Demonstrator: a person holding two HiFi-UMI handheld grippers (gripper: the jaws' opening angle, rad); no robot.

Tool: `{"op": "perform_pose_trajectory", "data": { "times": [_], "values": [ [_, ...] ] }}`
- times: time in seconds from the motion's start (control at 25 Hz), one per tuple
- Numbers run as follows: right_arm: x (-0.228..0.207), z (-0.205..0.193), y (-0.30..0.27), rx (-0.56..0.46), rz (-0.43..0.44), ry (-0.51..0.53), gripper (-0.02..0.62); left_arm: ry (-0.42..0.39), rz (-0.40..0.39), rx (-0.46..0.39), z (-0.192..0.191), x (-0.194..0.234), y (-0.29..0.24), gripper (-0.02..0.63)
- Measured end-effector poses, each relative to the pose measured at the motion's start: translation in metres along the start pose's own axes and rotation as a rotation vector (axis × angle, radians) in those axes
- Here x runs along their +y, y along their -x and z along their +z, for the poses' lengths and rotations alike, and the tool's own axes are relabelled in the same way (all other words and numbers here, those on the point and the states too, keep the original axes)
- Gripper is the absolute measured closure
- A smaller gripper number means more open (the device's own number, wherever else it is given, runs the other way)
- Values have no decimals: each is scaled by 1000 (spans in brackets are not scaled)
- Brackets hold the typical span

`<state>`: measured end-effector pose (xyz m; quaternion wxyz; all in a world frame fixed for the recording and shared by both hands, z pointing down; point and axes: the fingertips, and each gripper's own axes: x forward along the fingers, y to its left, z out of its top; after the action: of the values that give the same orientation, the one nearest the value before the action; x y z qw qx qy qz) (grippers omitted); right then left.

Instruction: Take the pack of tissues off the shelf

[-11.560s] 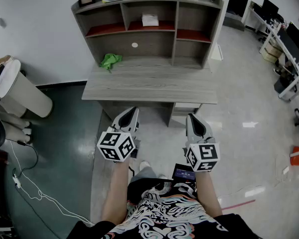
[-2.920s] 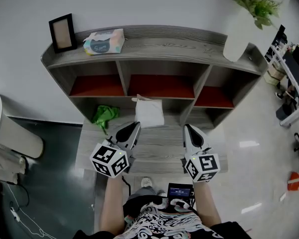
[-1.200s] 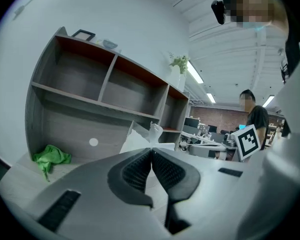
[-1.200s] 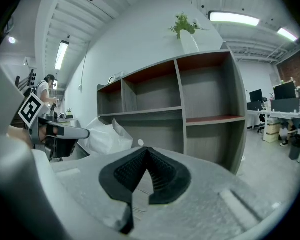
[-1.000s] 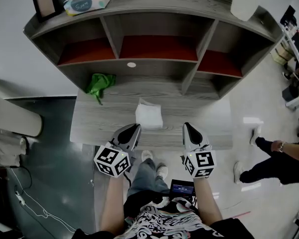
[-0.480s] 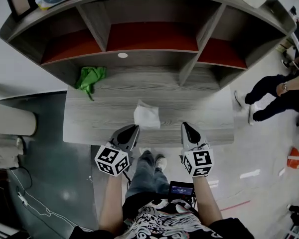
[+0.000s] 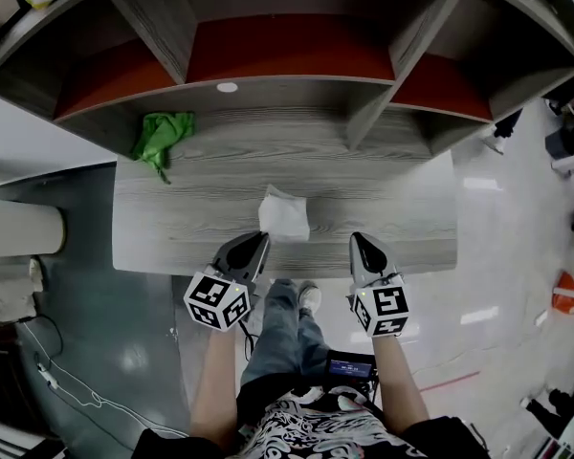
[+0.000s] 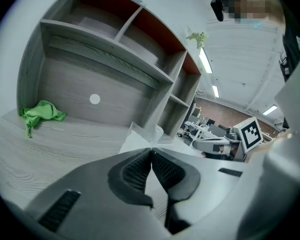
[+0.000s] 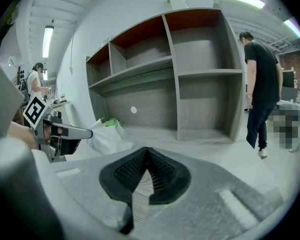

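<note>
L gripper (image 7: 248, 251) & R gripper (image 7: 363, 248) both clenched shut, nothing held, at front edge of desk (image 7: 172, 220). White pack of tissues (image 7: 284, 214) flat on desk, below shelf (image 7: 287, 82), just ahead btwn the 2 grippers. Nearer L gripper, ahead-right of its tips. Long axis approx. front-to-back.

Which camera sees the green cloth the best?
The left gripper view: the green cloth lies whole and unblocked on the desk. The head view shows it from above, but smaller. The right gripper view catches only a green sliver peeking from behind the white tissue pack.
</note>
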<state>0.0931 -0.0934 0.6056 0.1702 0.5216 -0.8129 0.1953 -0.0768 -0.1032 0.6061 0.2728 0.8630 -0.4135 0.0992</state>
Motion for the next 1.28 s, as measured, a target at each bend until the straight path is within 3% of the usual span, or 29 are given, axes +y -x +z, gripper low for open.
{"op": "perform_pose_trajectory", "data": {
  "times": [0.8,1.28],
  "values": [
    [5,-29,-23,83,63,24,591,-8,45,91,-43,25,-26,594],
    [4,-31,-22,80,50,16,591,-14,52,68,-51,23,-25,591]
  ]
}}
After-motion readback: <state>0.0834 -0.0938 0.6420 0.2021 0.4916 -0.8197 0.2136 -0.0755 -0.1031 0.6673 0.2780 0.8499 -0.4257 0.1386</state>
